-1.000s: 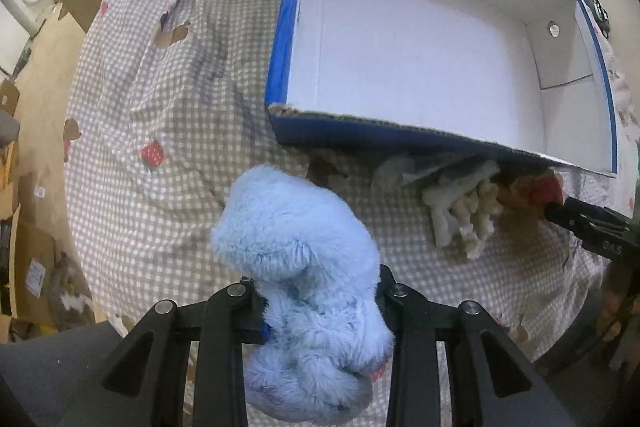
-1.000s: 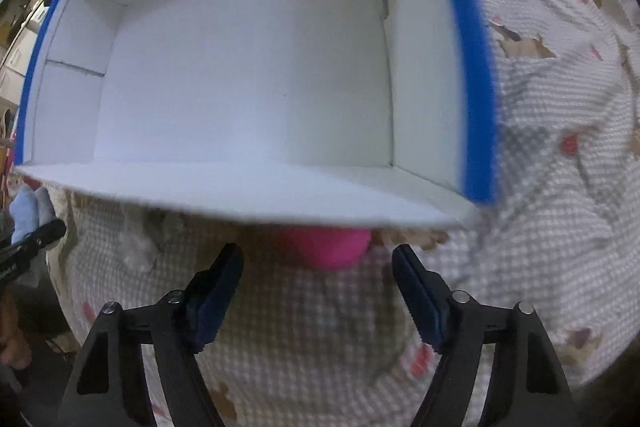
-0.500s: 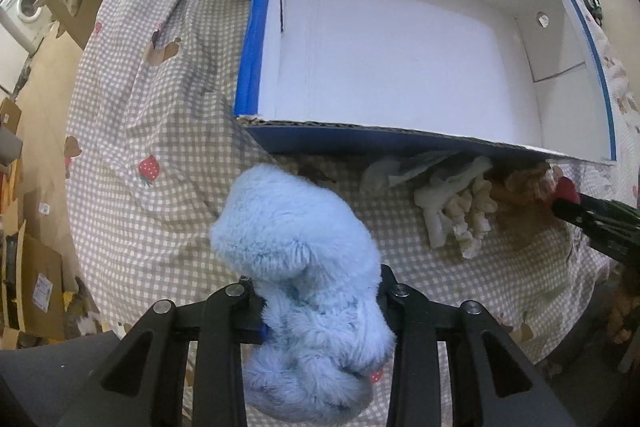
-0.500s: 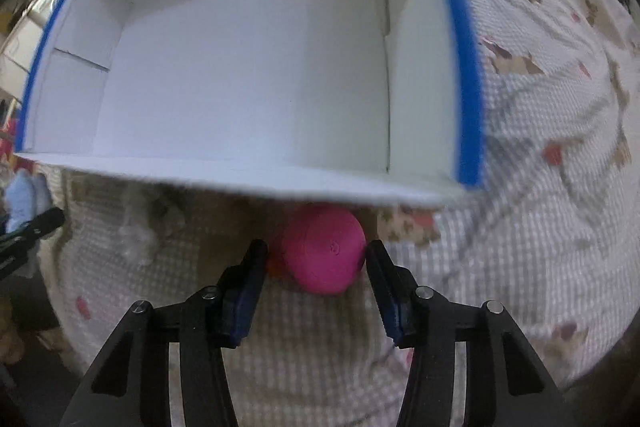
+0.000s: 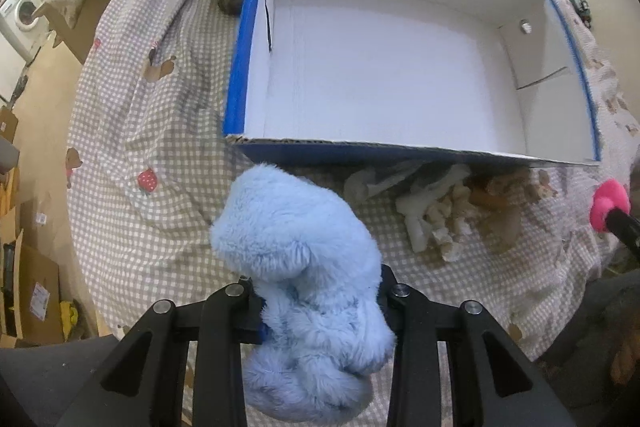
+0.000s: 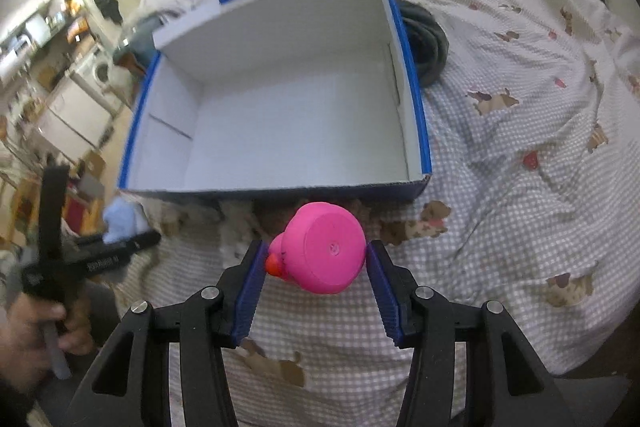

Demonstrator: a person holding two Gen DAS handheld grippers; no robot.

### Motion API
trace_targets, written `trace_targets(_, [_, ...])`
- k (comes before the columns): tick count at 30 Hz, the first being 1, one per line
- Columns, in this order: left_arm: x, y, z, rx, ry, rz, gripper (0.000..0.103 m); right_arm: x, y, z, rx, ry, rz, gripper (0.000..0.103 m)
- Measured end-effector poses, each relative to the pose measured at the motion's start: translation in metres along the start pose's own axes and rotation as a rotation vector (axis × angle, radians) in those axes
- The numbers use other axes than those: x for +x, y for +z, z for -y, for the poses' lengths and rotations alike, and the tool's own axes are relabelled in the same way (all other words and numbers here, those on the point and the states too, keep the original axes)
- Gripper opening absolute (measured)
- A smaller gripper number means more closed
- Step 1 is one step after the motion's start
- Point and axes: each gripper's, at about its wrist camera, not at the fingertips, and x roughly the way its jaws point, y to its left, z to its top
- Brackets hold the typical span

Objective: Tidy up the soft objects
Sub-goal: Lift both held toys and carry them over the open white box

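The left gripper pinches a fluffy blue plush toy between its fingers; the toy's long axis runs along the fingers, one rounded end reaching forward toward the box, the other bulging back past the pads. The right gripper clamps a pink rubber duck between its blue pads, lifted off the checked bedspread; the duck lies across the jaws, flat base toward the camera and orange beak against the left pad. Beyond both, a white crumpled soft item and a brown one lie on the bedspread against the near wall of the blue-edged white box, whose long side runs left to right.
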Motion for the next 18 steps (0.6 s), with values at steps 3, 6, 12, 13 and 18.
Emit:
trace_targets(3, [-0.022, -0.008, 0.000, 0.004, -0.017, 0.047, 0.030, -0.009, -0.001, -0.009, 0.005, 0.025, 0.035, 0.054])
trace_targets(6, [-0.044, -0.014, -0.004, -0.018, 0.001, 0.093, 0.030, -0.020, -0.001, -0.024, -0.040, 0.027, 0.068, 0.054])
trace_targets(12, [-0.082, -0.017, -0.008, -0.044, 0.051, 0.164, 0.030, -0.047, 0.000, -0.035, -0.065, 0.049, 0.141, 0.054])
trace_targets(13, [-0.088, -0.015, -0.007, -0.044, 0.052, 0.166, 0.030, -0.050, 0.002, -0.035, -0.065, 0.052, 0.147, 0.054])
trace_targets(18, [-0.103, 0.003, 0.004, 0.010, 0.063, 0.216, 0.030, -0.053, 0.013, -0.041, -0.082, 0.053, 0.179, 0.054])
